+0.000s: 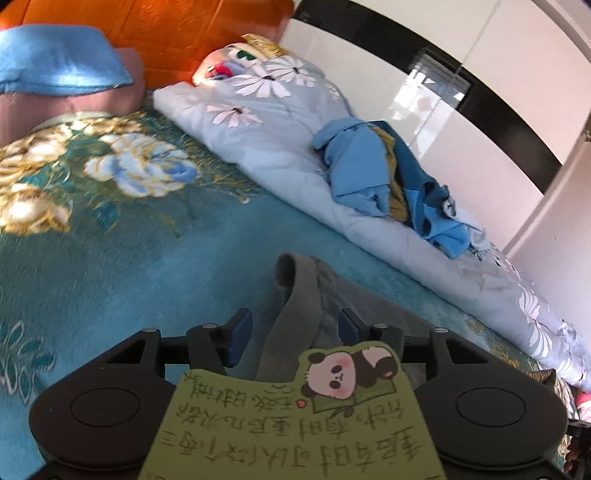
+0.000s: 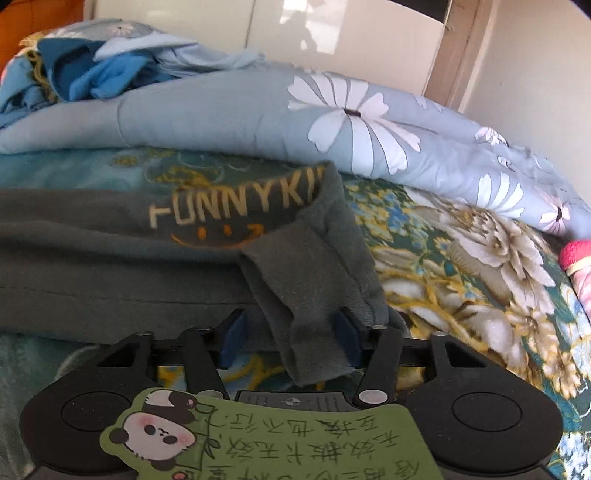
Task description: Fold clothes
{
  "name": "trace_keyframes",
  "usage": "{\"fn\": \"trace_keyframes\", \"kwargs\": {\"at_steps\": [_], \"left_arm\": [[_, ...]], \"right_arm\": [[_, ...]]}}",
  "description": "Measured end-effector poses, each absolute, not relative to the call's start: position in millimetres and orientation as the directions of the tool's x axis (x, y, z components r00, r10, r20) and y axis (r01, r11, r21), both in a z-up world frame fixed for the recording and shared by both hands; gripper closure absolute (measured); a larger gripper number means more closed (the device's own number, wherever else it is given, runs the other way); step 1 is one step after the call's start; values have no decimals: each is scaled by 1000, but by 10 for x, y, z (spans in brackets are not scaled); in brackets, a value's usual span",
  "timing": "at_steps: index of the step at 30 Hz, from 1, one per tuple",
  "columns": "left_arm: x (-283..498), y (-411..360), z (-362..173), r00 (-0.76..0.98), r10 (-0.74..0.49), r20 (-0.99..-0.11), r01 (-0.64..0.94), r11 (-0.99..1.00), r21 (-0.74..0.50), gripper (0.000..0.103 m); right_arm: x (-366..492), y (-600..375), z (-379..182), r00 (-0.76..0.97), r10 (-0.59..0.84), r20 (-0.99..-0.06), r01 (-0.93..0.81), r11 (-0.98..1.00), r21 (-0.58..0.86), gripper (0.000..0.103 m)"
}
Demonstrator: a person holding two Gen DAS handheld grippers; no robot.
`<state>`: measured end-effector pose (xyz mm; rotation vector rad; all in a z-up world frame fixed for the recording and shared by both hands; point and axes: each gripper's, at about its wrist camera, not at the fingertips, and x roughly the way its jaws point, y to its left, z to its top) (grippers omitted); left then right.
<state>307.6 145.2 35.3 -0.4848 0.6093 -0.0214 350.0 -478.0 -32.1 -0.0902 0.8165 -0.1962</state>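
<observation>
This is a bedroom in a home. A bed fills the scene, spread with a teal floral blanket (image 1: 110,229); a rolled daisy-print quilt (image 1: 280,122) lies along its right side, pillows (image 1: 62,74) sit at the far left against an orange headboard (image 1: 192,33), and glossy white wardrobe doors (image 1: 424,88) stand beyond.

Grey sweatshirt (image 2: 110,266): matt, fleecy knit cloth with a slightly napped surface; printed lettering flat and dull. Bed blanket (image 1: 110,258): plush teal pile with floral print, soft sheen. Quilt (image 1: 280,122): smooth, lightly quilted woven cloth, daisy print, matt. Pile of blue clothes (image 1: 369,166) at 2 o'clock of the left view: thin, creased fabric. Left hand-held gripper (image 1: 295,328) and right hand-held gripper (image 2: 291,334): black matt plastic, blue pads, small bright metal pins. Paper note (image 2: 295,439): green, matt. Wardrobe doors (image 1: 424,85): glossy, reflective.
</observation>
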Motion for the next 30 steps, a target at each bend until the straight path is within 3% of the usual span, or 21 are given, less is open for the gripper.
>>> {"fn": "trace_keyframes", "kwargs": {"at_steps": [2, 3, 7, 9, 10, 11, 12, 13, 21, 26, 30], "left_arm": [[3051, 1442, 345, 820, -152, -551, -126, 892, -434, 53], [3032, 1439, 346, 820, -147, -553, -127, 895, -427, 53], [2974, 1445, 327, 813, -132, -567, -138, 903, -408, 53], [2953, 1452, 299, 806, -126, -578, -151, 901, -407, 53], [2944, 1451, 285, 802, -123, -584, -160, 898, -410, 53], [2934, 1454, 272, 799, -124, -588, -167, 894, -416, 53], [2919, 1455, 265, 797, -129, -590, -170, 890, -424, 53], [2901, 1458, 263, 796, -135, -589, -168, 887, -430, 53], [2601, 1513, 249, 771, -153, -618, -166, 889, -427, 53], [2346, 1636, 236, 762, -172, -624, -165, 880, -445, 53], [2193, 1648, 187, 739, -227, -634, -166, 851, -498, 53]], "right_arm": [[3508, -4890, -276, 668, -195, -718, 175, 979, -103, 92], [3512, -4946, -250, 669, -188, -719, 192, 978, -77, 97], [3504, -5279, 88, 721, -260, -642, 300, 953, -48, 97], [3504, -5507, 290, 741, -341, -578, 395, 918, -36, 96], [3509, -5596, 352, 736, -373, -564, 430, 902, -35, 82], [3514, -5682, 411, 730, -402, -552, 462, 886, -34, 57], [3502, -5738, 448, 726, -410, -553, 474, 880, -31, 55], [3449, -5754, 468, 732, -400, -552, 468, 884, -21, 59], [2387, -5545, 663, 763, -287, -579, 391, 918, 60, 57], [1287, -5419, 455, 670, -294, -682, 480, 872, 95, 57], [738, -5137, 325, 677, -162, -718, 481, 835, 265, 57]]}}
